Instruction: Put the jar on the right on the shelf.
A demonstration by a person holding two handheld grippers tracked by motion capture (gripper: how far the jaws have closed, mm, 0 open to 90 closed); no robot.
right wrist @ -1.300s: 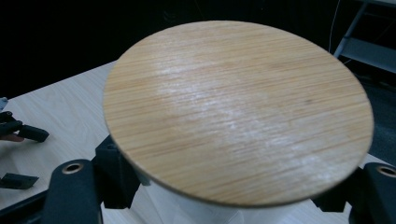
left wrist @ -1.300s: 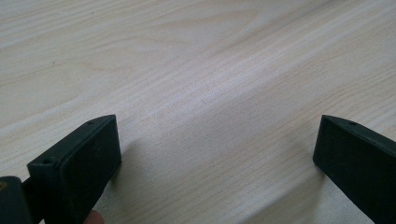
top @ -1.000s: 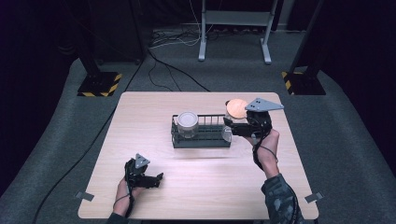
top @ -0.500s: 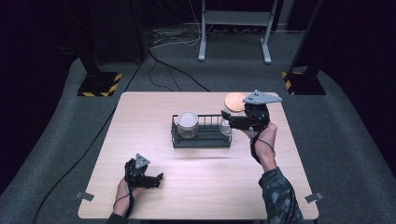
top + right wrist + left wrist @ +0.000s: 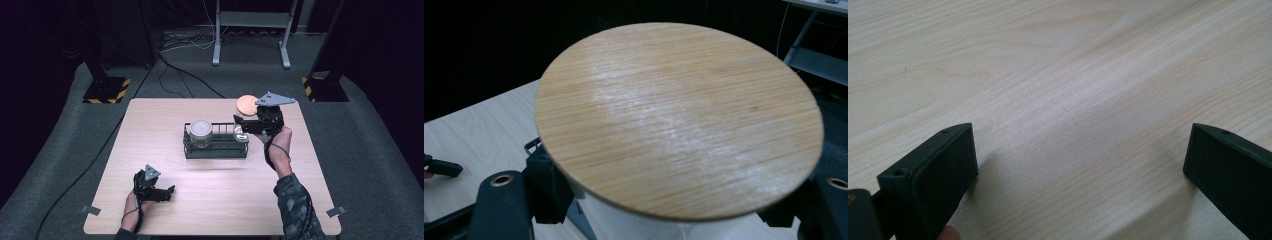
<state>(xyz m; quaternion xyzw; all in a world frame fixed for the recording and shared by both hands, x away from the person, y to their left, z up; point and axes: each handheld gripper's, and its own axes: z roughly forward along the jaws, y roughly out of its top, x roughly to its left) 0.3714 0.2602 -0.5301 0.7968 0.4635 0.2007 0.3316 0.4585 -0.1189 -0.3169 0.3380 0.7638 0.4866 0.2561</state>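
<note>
Right gripper (image 5: 239, 125) is raised over the right end of the black wire rack (image 5: 216, 148), around 1 o'clock from table (image 5: 165, 120) centre; the person's right forearm runs up from 5 o'clock, wrist bent, jaws aimed toward 9 o'clock, grey plate on top. Its jaws pinch a white jar with a round wooden lid (image 5: 679, 117): in the right gripper view the black pads sit against the white body just under the lid, one on each side. Jar is tilted, its long axis leaning away from upright, lid face turned up and toward the far table edge; in the high view the lid shows as an orange-brown disc at 12 o'clock of the gripper. A second jar (image 5: 201, 131) with a pale top stands upright in the left end of the rack. Left gripper (image 5: 167, 191) rests low on the table at 7 o'clock, hand lying flat, jaws pointing to 3 o'clock and spread wide with bare wood between them.
</note>
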